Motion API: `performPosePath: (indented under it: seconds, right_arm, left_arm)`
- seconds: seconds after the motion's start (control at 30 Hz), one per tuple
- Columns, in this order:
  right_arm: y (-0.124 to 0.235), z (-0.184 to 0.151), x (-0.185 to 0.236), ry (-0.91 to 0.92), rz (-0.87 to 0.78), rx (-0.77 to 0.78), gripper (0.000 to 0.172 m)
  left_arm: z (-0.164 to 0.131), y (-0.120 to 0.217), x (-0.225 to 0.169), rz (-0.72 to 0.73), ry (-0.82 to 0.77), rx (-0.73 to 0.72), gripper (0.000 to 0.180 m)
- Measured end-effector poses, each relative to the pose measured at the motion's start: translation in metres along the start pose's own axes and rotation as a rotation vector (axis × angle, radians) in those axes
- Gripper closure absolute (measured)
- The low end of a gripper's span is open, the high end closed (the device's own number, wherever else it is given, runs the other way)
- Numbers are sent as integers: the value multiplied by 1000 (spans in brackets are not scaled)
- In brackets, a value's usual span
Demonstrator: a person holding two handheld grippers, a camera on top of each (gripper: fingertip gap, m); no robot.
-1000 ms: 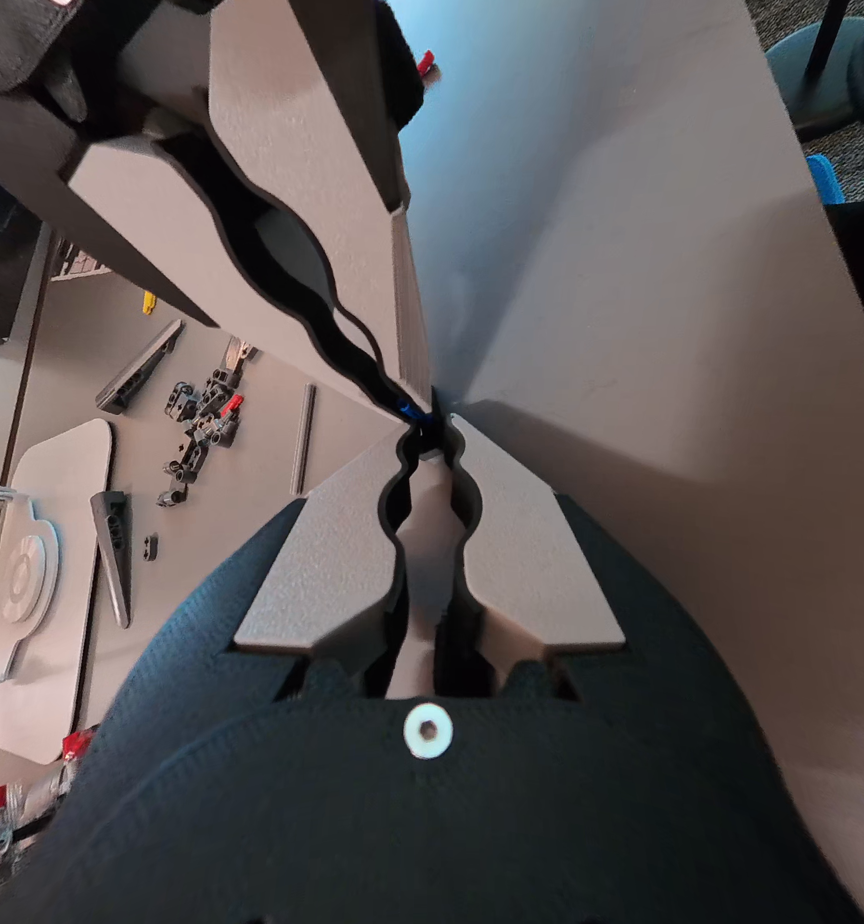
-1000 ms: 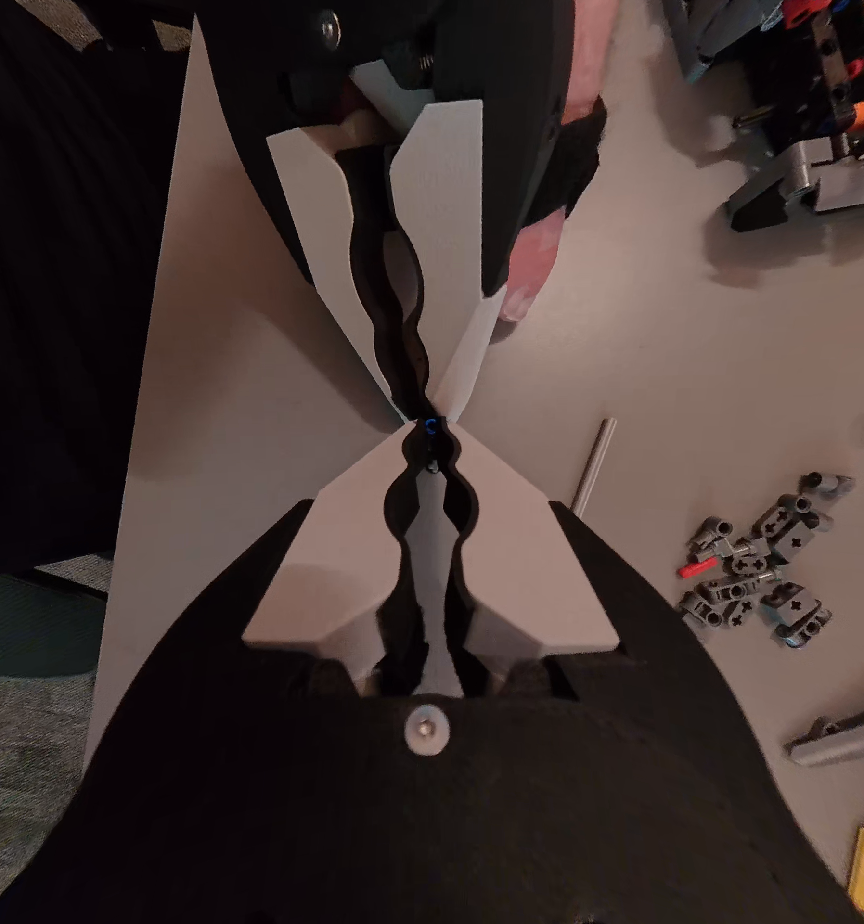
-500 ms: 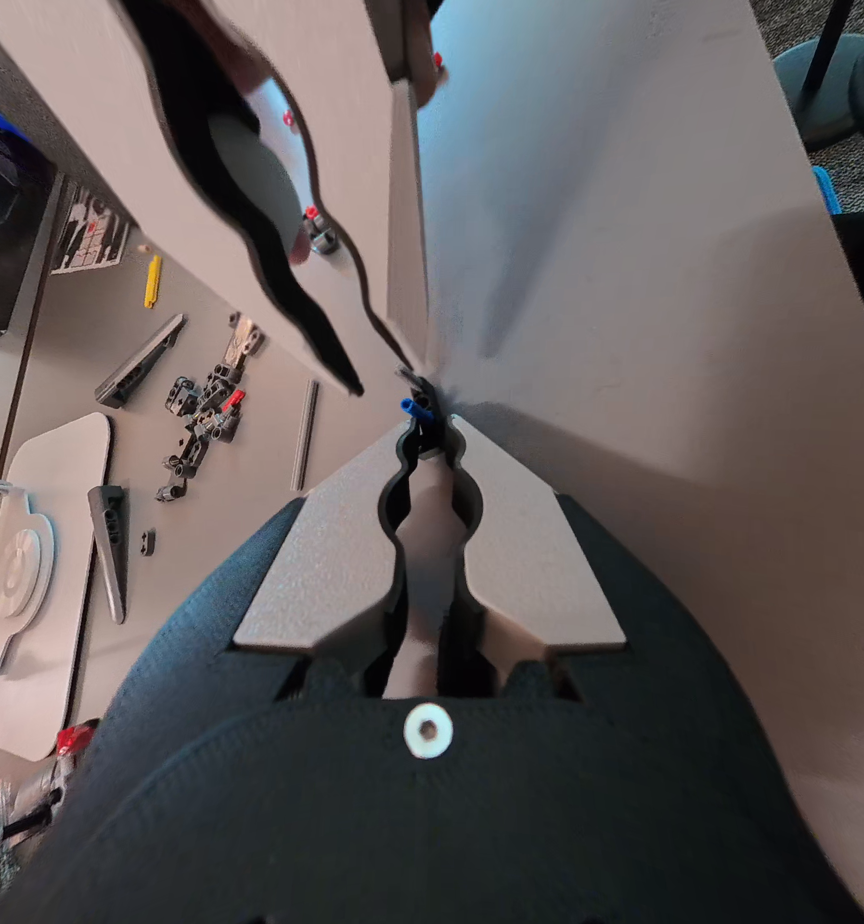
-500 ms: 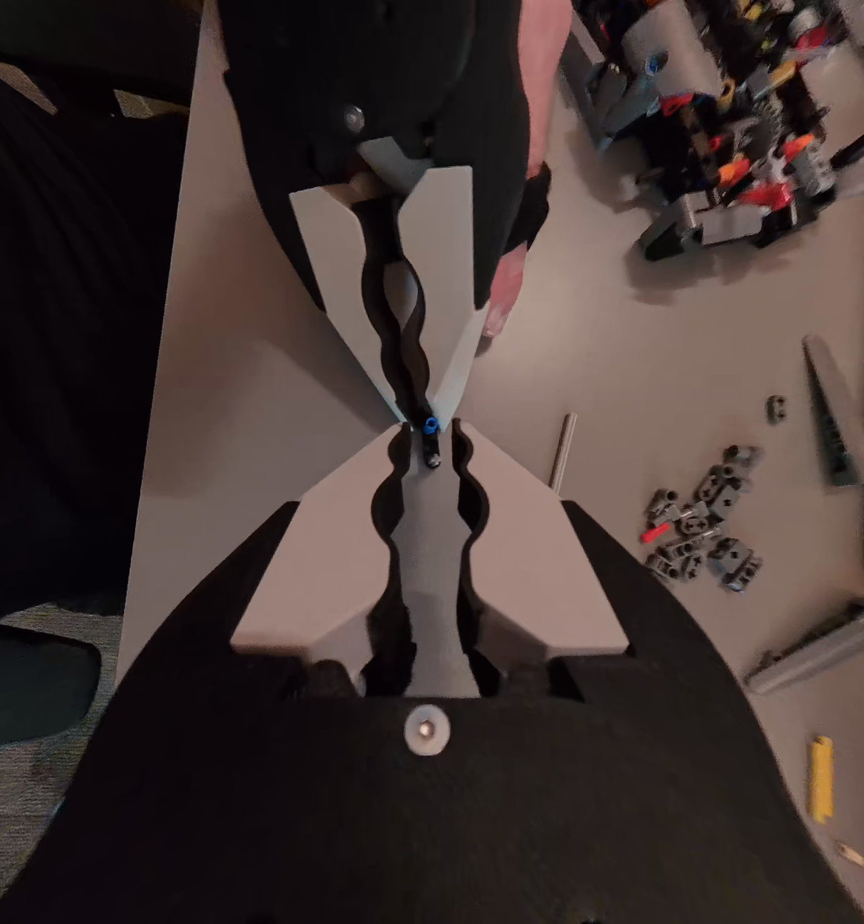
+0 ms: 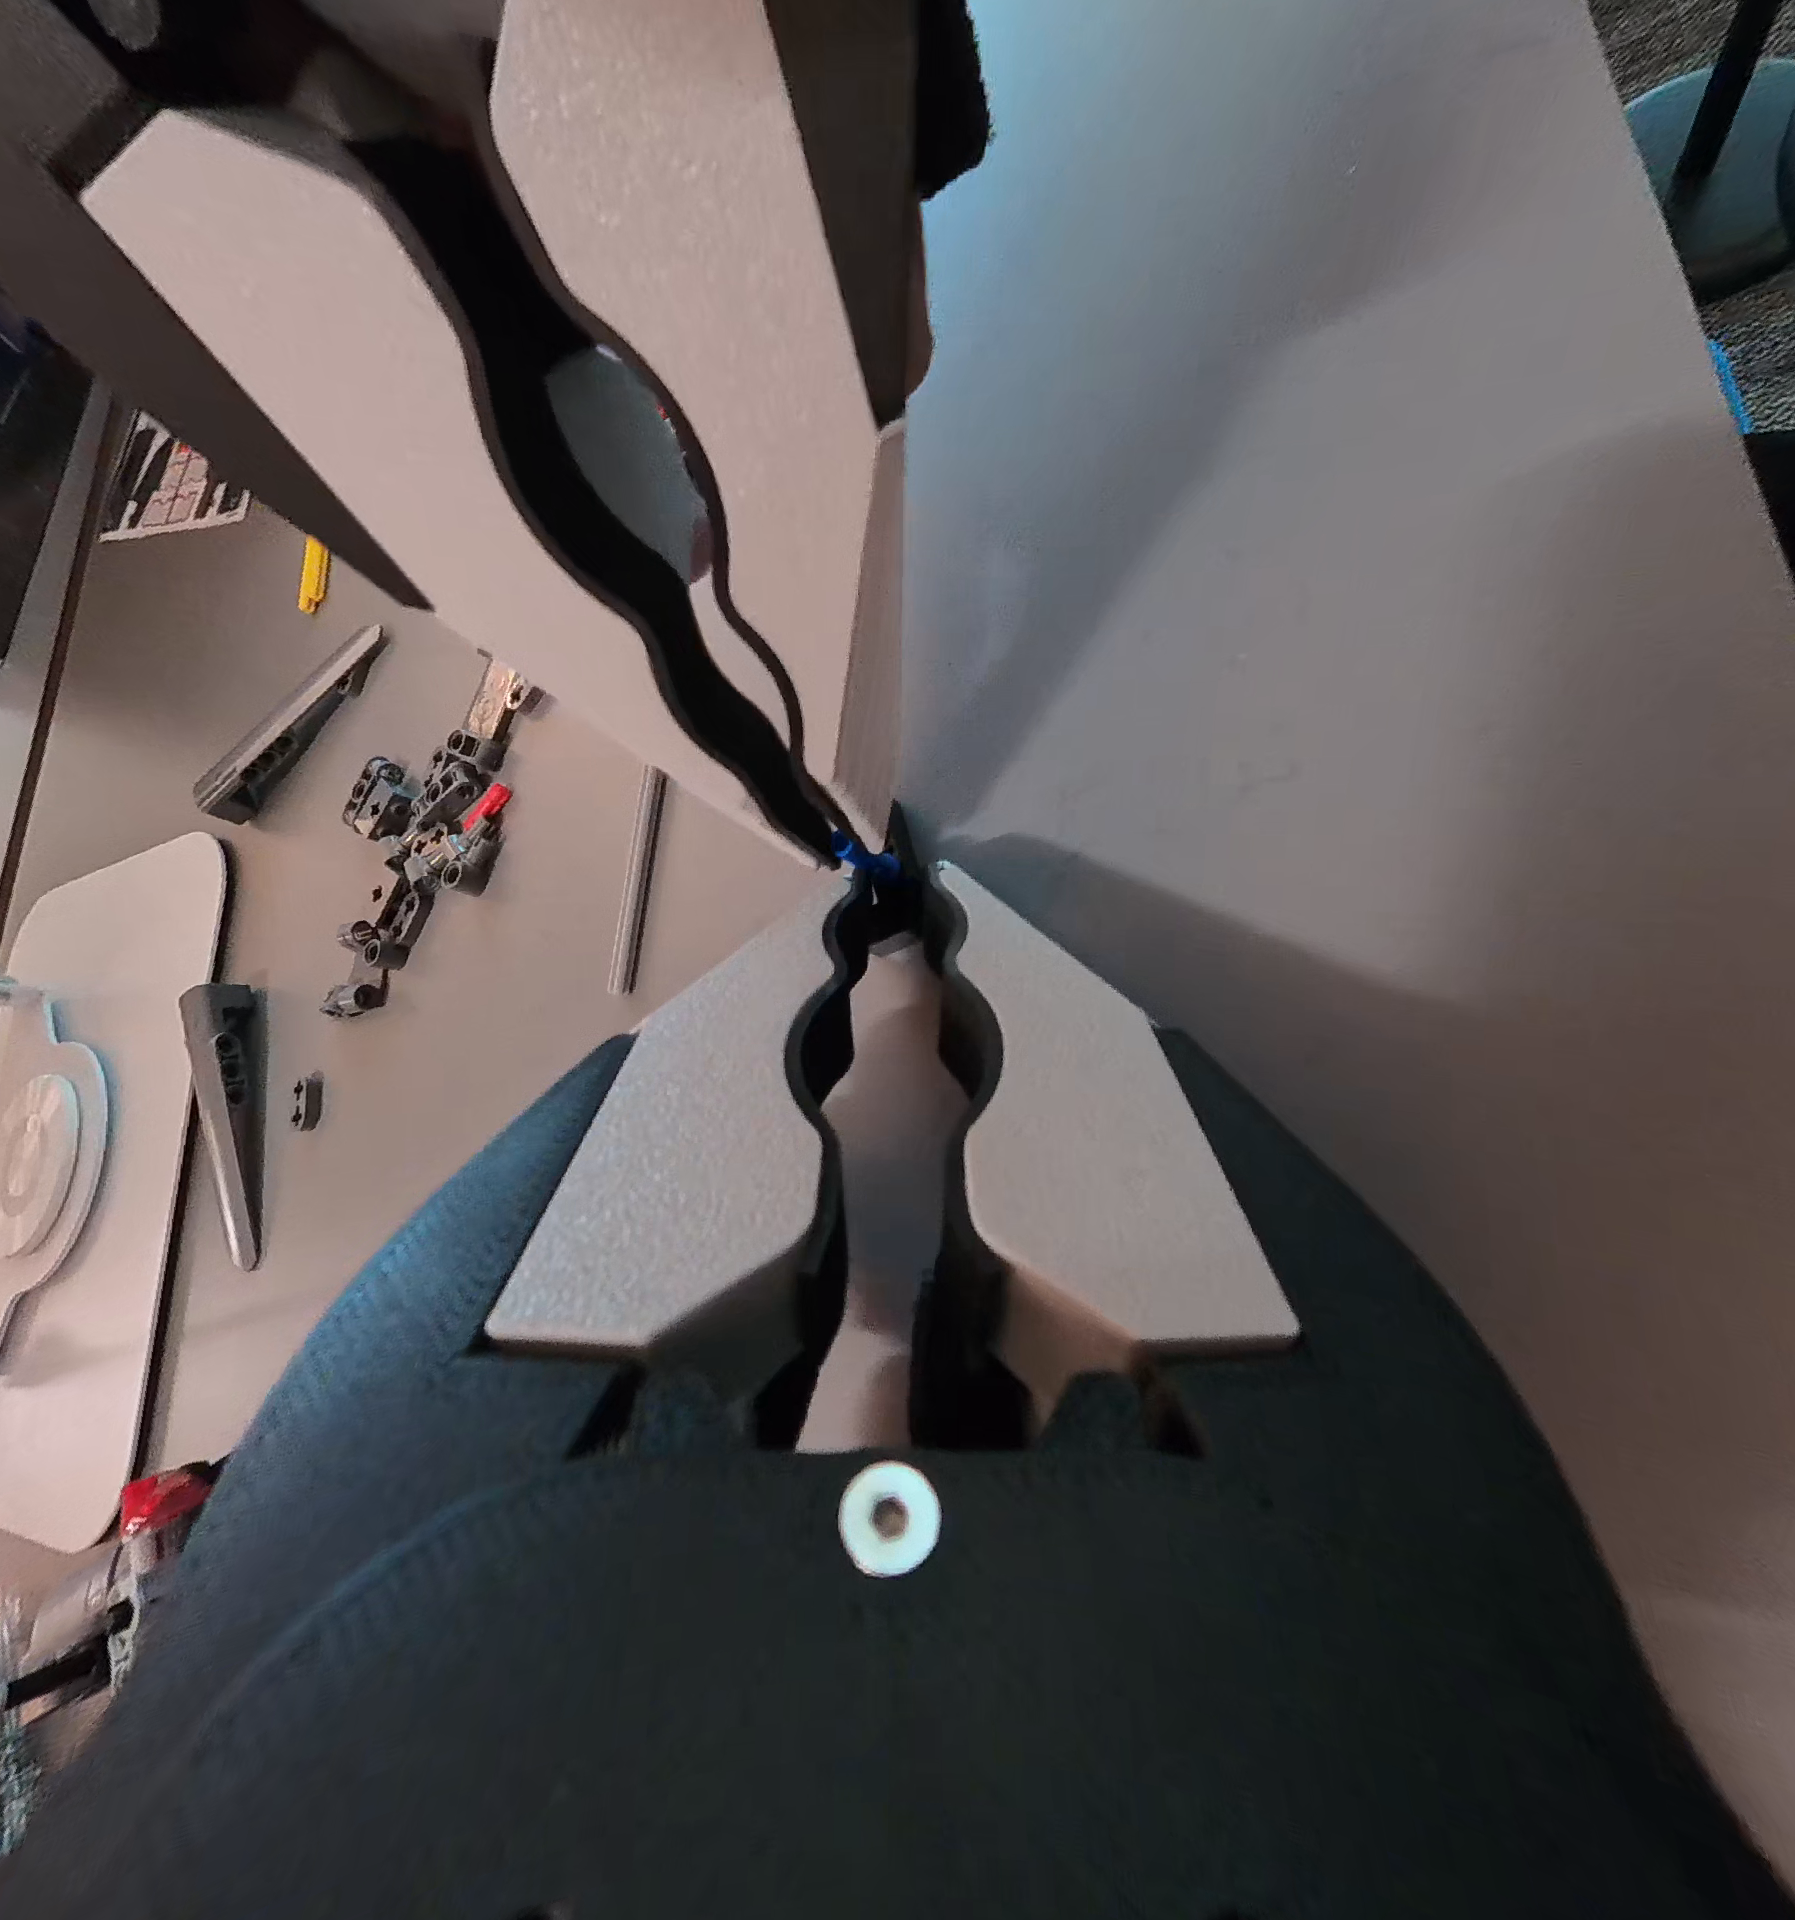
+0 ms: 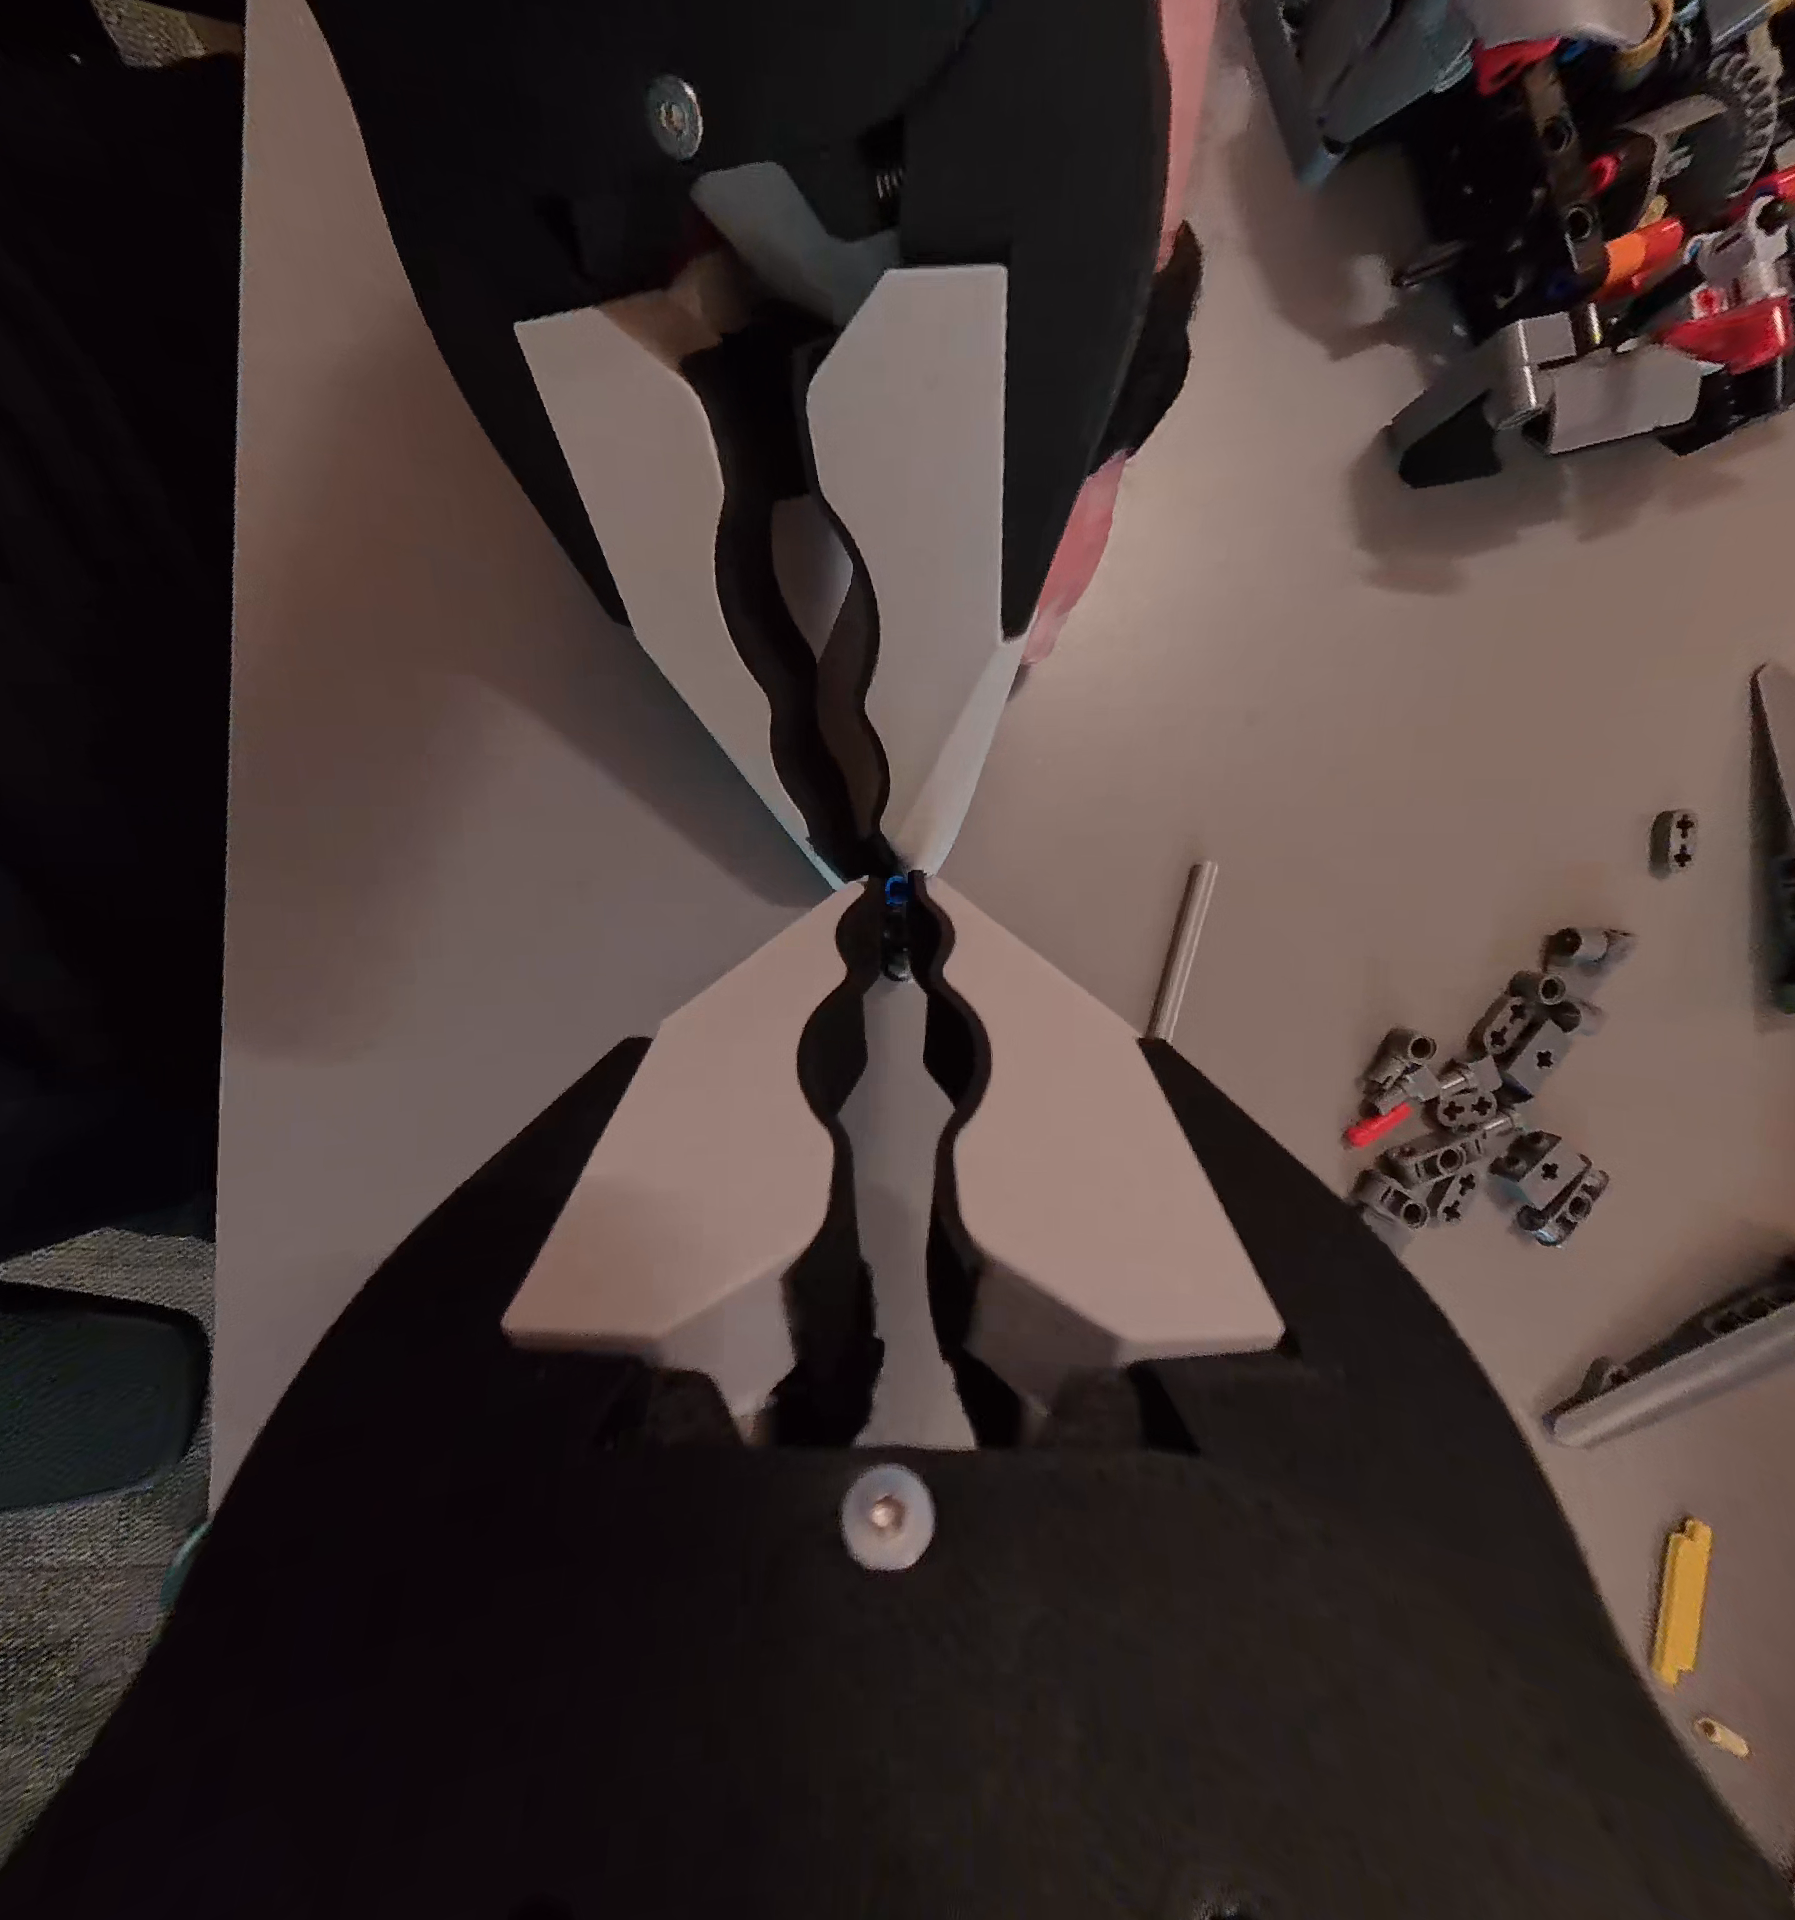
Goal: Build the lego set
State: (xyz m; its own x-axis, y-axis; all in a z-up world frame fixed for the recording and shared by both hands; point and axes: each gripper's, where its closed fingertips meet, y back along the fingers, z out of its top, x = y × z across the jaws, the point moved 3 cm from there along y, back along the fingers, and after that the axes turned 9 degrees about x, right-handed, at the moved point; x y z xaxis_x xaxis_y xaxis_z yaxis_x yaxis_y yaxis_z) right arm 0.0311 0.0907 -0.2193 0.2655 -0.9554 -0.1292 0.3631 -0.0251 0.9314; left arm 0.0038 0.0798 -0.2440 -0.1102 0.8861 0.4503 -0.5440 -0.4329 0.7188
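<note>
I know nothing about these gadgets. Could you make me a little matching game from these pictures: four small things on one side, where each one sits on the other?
Things:
1. blue pin
2. red pin
3. yellow piece
4. grey rod

Places:
A. in the heap of small grey connectors
B. where the tips of both pairs of fingers meet
C. lying alone on the table, between the fingers and the heap
D. alone on the table, past a long grey beam, away from the heap

Pairs: 1-B, 2-A, 3-D, 4-C
</note>
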Motion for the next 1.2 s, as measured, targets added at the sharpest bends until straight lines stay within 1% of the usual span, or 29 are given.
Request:
performPosePath:
  seconds: [0.17, 0.33, 0.63, 0.83, 0.9, 0.93, 1.03, 1.13, 1.2]
  right_arm:
    - [-1, 0, -1, -19, 49, 20, 172]
    - [-2, 2, -2, -8, 55, 37, 172]
    - [-3, 1, -2, -16, 83, 62, 172]
    - [-2, 1, -3, -37, 93, 23, 170]
    - [2, 5, -5, -41, 60, -20, 151]
    - [7, 5, -8, -60, 46, -38, 145]
    - [22, -4, -12, -96, -13, -51, 142]
    - [16, -16, -6, -89, -42, 2, 142]
    - [10, -19, -3, -100, -43, 6, 141]
  left_arm:
    - [0, 0, 0, 2, 0, 5, 173]
    - [-3, 4, 2, 12, -11, 34, 169]
    - [-2, 2, 1, -2, 11, 24, 172]
    - [-2, 2, 1, -5, 10, 29, 172]
    - [-3, 3, 2, 9, 2, 41, 172]
    - [-4, 3, 2, 11, 6, 42, 172]
    - [-5, 4, 2, 12, 11, 44, 172]
    - [-6, 6, 4, 15, 17, 47, 167]
    - [-6, 8, 5, 12, 29, 42, 161]
